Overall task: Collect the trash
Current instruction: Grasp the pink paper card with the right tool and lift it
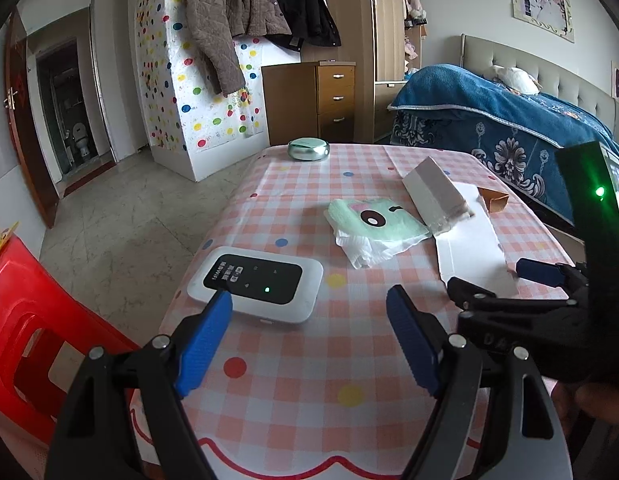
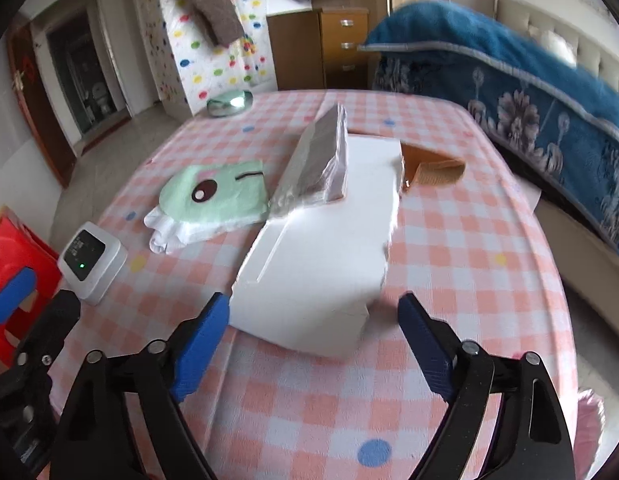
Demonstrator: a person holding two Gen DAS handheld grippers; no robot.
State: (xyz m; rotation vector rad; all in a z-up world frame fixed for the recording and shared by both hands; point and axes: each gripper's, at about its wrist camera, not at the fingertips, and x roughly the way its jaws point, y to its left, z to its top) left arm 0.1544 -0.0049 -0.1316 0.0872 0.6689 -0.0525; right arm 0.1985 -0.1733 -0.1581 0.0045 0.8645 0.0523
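Observation:
A torn white paper sheet (image 2: 321, 248) lies on the checked tablecloth (image 2: 469, 240), with a clear plastic-wrapped packet (image 2: 315, 160) leaning on its far end and a brown cardboard piece (image 2: 433, 168) beside it. A green tissue pack (image 2: 217, 196) lies to the left. My right gripper (image 2: 313, 312) is open, its fingers on either side of the paper's near edge. My left gripper (image 1: 309, 304) is open and empty over the cloth, next to a white wifi device (image 1: 255, 288). The paper (image 1: 469, 248), packet (image 1: 433, 196) and tissue pack (image 1: 377, 220) also show in the left wrist view.
A round silver-green tin (image 1: 308, 149) stands at the table's far edge. A red plastic stool (image 1: 33, 320) stands left of the table. A bed with a blue cover (image 1: 509, 128) is on the right, wooden drawers (image 1: 335, 100) behind.

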